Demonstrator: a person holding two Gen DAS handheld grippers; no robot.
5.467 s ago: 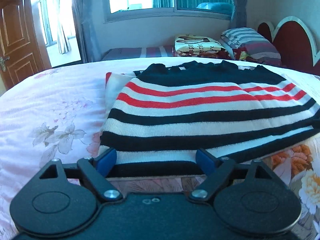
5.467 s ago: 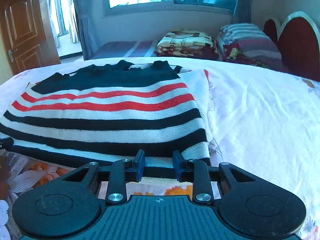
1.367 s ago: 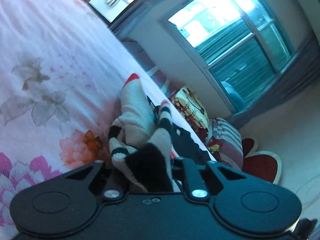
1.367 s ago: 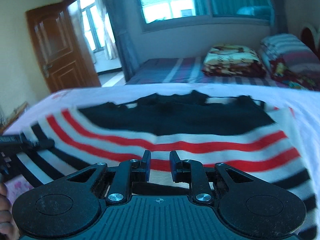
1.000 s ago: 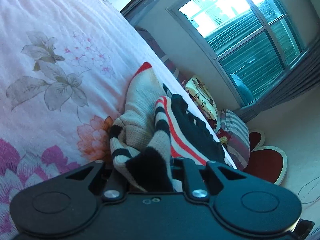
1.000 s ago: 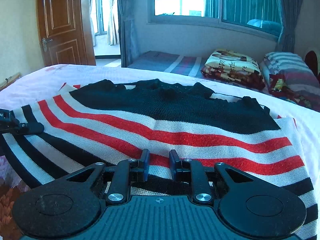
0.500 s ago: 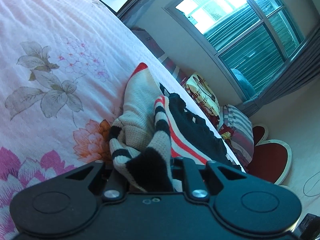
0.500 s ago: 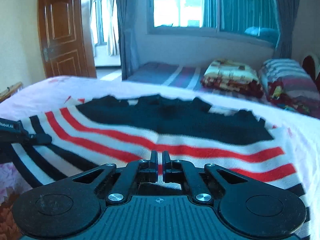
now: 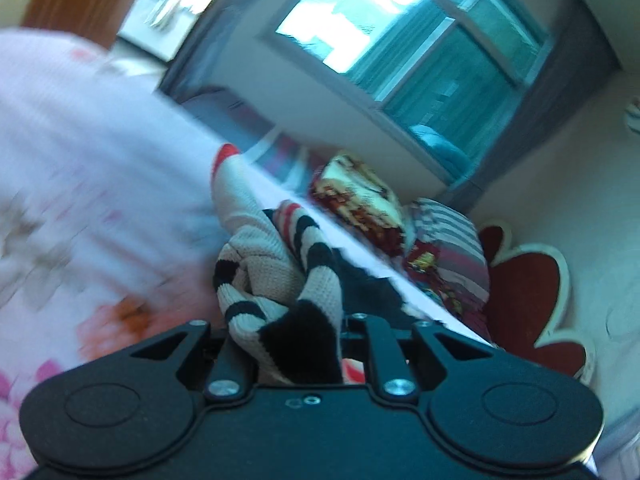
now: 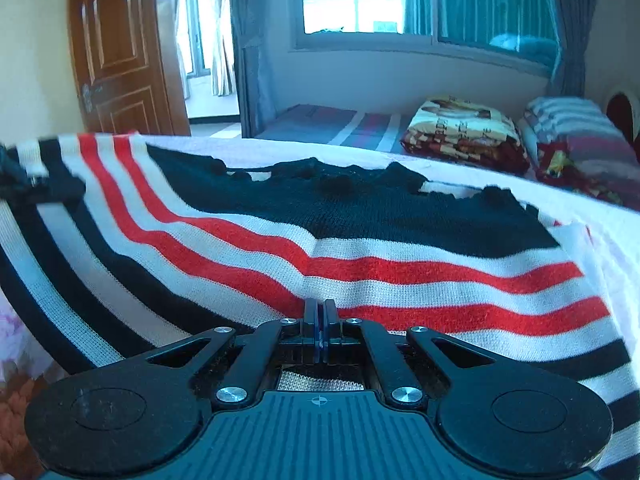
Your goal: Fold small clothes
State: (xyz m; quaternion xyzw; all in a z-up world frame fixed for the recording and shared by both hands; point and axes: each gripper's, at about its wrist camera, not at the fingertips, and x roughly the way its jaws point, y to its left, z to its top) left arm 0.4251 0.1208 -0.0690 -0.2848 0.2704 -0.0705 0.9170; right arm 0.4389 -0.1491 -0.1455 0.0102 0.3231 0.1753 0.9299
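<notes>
Fold barely begun: striped sweater [image 10: 360, 240] mostly flat on the bed [image 9: 80, 184]. Left gripper [image 9: 288, 344] clamps a bunched hem corner, lifted. Right gripper [image 10: 320, 320] has just closed, jaws together at the near hem; fabric between them, can't tell. Open bed beyond the collar, pillows farther back.

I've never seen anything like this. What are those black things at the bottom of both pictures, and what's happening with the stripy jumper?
Each black shape is a hand-held claw with a camera looking along its two fingers; a person holds one in each hand. In the left view, the left claw is shut on a bunched corner of the black, white and red striped knitted jumper. In the right view, the right claw has just closed, apparently pinching the same jumper's near edge. The jumper lies on a pink flowered bedsheet.
</notes>
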